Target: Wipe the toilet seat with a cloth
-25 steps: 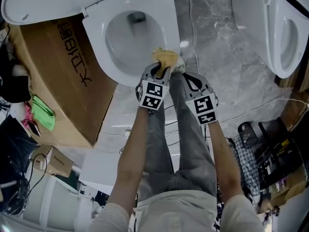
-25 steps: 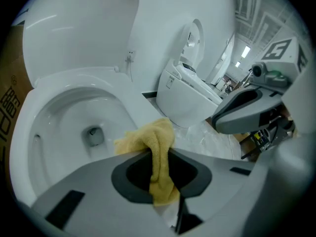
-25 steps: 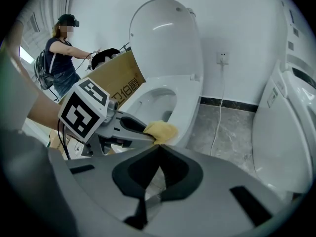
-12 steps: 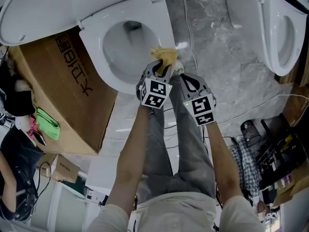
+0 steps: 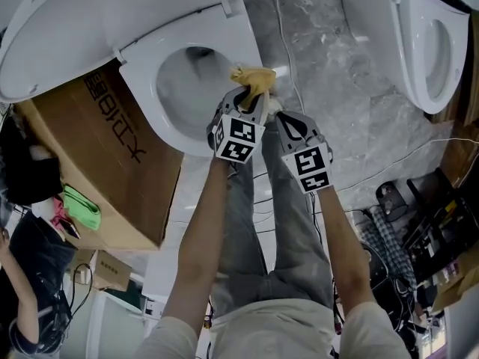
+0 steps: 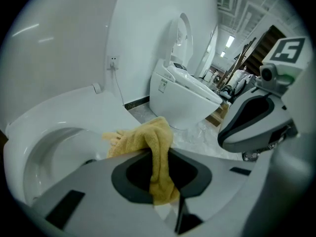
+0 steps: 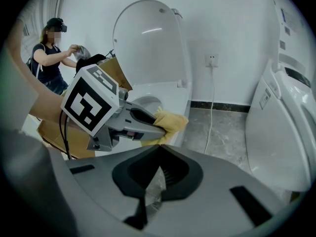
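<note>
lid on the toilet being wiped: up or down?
Up. The white oval toilet lid stands raised behind the white toilet seat, bowl exposed; left tongs grip the yellow terry cloth over the seat.

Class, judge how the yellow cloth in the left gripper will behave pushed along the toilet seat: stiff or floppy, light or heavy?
Probably floppy: the yellow cloth droops over the left gripper. Likely light: one pinch holds it. May bunch on the toilet seat.
</note>
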Action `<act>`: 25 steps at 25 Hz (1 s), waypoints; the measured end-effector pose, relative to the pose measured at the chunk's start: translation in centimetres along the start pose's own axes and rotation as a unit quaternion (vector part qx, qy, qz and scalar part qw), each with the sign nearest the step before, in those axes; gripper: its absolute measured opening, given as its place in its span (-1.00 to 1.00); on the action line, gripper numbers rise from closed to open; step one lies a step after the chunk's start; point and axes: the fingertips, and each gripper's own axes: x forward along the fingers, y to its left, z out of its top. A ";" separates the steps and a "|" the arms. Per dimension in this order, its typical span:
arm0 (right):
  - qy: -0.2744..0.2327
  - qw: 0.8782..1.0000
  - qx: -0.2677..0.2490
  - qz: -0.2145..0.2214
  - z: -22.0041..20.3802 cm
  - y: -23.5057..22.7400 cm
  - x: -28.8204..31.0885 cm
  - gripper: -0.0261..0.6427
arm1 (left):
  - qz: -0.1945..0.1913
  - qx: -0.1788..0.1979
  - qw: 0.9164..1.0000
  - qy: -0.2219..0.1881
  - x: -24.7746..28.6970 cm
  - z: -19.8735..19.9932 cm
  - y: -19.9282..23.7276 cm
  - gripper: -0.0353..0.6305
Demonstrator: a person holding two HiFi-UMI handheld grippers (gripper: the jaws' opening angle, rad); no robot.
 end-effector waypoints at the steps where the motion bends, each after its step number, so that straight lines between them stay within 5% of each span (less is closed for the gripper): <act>1: 0.000 1.000 0.000 -0.002 0.2 -0.2 0.1 -0.90 | -0.001 0.003 1.000 0.000 0.1 0.3 0.2 -0.64; 25: -0.028 0.999 0.023 -0.029 5.2 -2.0 2.6 -0.90 | 0.006 0.026 0.999 -0.017 1.2 5.6 6.3 -0.64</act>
